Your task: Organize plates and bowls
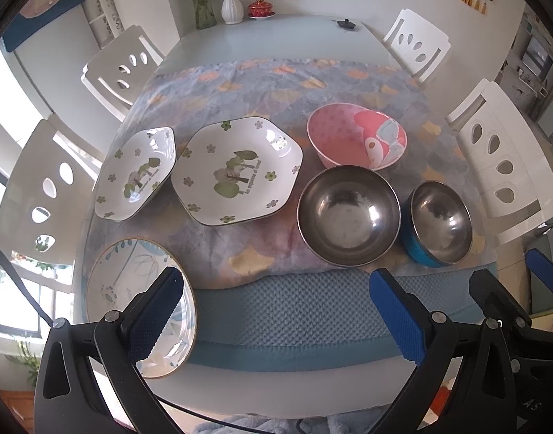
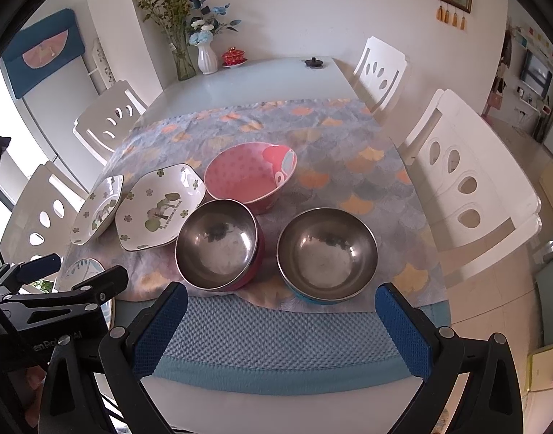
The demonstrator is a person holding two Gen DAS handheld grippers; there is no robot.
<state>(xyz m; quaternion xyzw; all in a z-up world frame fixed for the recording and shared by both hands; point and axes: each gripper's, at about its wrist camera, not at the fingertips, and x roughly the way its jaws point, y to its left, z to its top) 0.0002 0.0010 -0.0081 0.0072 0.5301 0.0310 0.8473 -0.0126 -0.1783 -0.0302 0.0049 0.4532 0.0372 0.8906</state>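
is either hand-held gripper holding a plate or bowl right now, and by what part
Nothing is held. The left hand-held gripper and the right hand-held gripper both stand wide open above the blue mat, with no plate or bowl between their fingers.

Left hand-held gripper, right hand-held gripper: black frames, blue ribbed pads, silver screws

Both tongs are held tilted steeply downward, side by side. The left tongs are spread wide, with nothing gripped between the blue-padded fingers. The right tongs are likewise spread to their widest and nothing is clasped in them. In the right wrist view, the left tongs are seen just beside, at the lower left.
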